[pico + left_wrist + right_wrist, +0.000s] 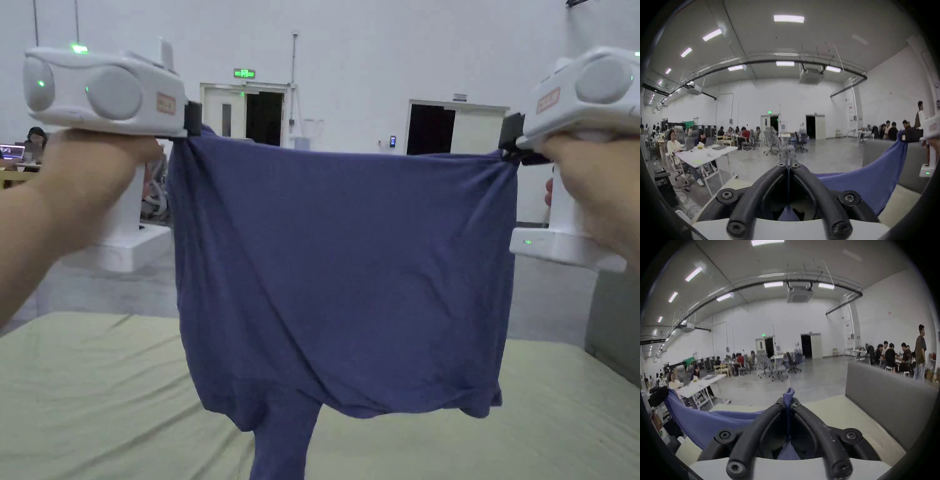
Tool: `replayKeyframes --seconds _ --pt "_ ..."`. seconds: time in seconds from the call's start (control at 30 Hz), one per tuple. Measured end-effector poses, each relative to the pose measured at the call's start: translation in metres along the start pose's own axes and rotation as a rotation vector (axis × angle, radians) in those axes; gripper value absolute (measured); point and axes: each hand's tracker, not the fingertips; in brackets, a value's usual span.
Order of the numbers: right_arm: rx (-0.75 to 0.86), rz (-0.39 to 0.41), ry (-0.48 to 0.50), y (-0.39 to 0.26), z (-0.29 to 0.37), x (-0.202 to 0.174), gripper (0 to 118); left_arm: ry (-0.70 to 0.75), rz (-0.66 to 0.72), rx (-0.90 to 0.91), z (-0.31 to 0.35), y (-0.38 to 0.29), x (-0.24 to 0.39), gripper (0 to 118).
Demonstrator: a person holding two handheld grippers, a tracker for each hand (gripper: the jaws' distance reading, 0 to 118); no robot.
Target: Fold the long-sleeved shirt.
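Blue soft jersey long-sleeved shirt (pixel 344 281) hung above the pale green padded table (pixel 94 387), my left gripper (pixel 192 122) and right gripper (pixel 511 147) each pinching a top corner to spread it flat.

I'm in a big open hall, lab or shared workspace by the look of it. High white walls, bare concrete floor (pixel 815 379), ceiling light panels (pixel 788 18), a ceiling air-conditioning unit (pixel 799 294) and exposed pipes (pixel 753 64). People sit at white desks (pixel 705 155) with laptops, office chairs (pixel 792 363) scattered about. Green exit sign (pixel 244 74) over a doorway (pixel 264 118). In front of me, a table with a pale green cover (pixel 94 387).
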Motion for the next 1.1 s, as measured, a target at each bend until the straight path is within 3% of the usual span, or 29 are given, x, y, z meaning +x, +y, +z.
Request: replayKeyframes --seconds 0.1,0.2,0.4,0.5,0.67,0.87,1.03,1.1 --pt "-0.113 -0.012 -0.001 -0.097 -0.031 0.008 7 -0.025 0.051 -0.141 -0.019 -0.080 0.006 0" --pt "-0.336 0.063 -0.052 -0.211 -0.057 0.012 7 -0.046 0.058 -0.326 -0.024 -0.173 0.018 0" --pt "-0.572 0.037 -0.009 -0.378 -0.036 0.032 7 -0.023 0.026 -0.609 0.022 -0.322 0.031 0" --pt "-0.588 0.057 0.021 -0.412 0.012 0.044 7 -0.014 0.097 -0.662 0.073 -0.350 0.026 0" --pt "-0.582 0.012 0.091 -0.449 0.120 0.063 7 -0.017 0.155 -0.673 0.194 -0.369 0.022 0" --pt "-0.648 0.061 0.115 -0.485 0.252 0.067 7 0.006 0.209 -0.781 0.340 -0.378 0.034 0" --pt "-0.725 0.087 0.128 -0.502 0.324 0.071 7 -0.041 0.170 -0.876 0.416 -0.380 0.041 0" --pt "-0.782 0.146 0.118 -0.510 0.344 0.067 7 -0.059 0.181 -0.916 0.435 -0.383 0.040 0"
